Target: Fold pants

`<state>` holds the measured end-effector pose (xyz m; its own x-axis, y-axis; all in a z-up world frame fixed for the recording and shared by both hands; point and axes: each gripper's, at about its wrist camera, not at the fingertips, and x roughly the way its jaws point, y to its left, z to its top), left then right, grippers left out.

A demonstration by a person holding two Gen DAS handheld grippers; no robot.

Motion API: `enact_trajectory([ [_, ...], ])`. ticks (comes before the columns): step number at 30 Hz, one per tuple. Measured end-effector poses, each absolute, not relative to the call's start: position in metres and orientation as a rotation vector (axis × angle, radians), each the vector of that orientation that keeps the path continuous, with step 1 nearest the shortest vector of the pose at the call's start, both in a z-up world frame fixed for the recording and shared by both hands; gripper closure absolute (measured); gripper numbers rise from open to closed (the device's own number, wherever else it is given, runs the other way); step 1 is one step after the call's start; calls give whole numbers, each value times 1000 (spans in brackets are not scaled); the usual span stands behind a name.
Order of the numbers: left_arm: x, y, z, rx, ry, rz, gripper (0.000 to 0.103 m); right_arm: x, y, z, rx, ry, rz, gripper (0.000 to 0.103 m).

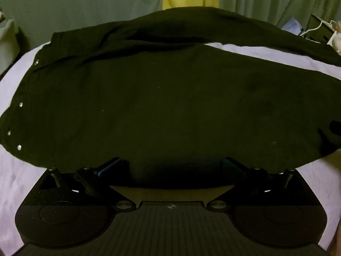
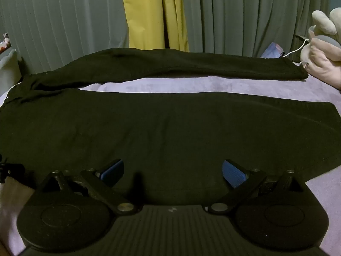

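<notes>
Black pants (image 1: 162, 106) lie spread flat on a lilac bedsheet (image 1: 255, 51), waist with metal rivets at the left, two legs running to the right. The near leg (image 2: 170, 128) is wide and close; the far leg (image 2: 170, 68) lies behind a strip of bare sheet. My left gripper (image 1: 171, 166) hovers open over the near edge of the pants by the upper thigh, nothing between its blue pads. Over the near leg's front edge my right gripper (image 2: 172, 170) stands open too, empty. The far leg's hem (image 2: 298, 72) ends at the right.
Grey-green curtains (image 2: 245, 15) with a yellow panel (image 2: 153, 12) hang behind the bed. A pale plush toy (image 2: 324, 49) and a white cable (image 2: 298, 47) sit at the far right. A pale pillow (image 2: 9, 66) is at the far left.
</notes>
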<state>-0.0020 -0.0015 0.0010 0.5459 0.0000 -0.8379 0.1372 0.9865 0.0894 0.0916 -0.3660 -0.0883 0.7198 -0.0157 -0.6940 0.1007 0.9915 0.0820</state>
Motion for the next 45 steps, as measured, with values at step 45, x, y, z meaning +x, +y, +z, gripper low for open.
enact_trajectory([
  [45, -1, 0, -7, 111, 1038, -84, 0, 93, -364, -93, 112, 776, -68, 4],
])
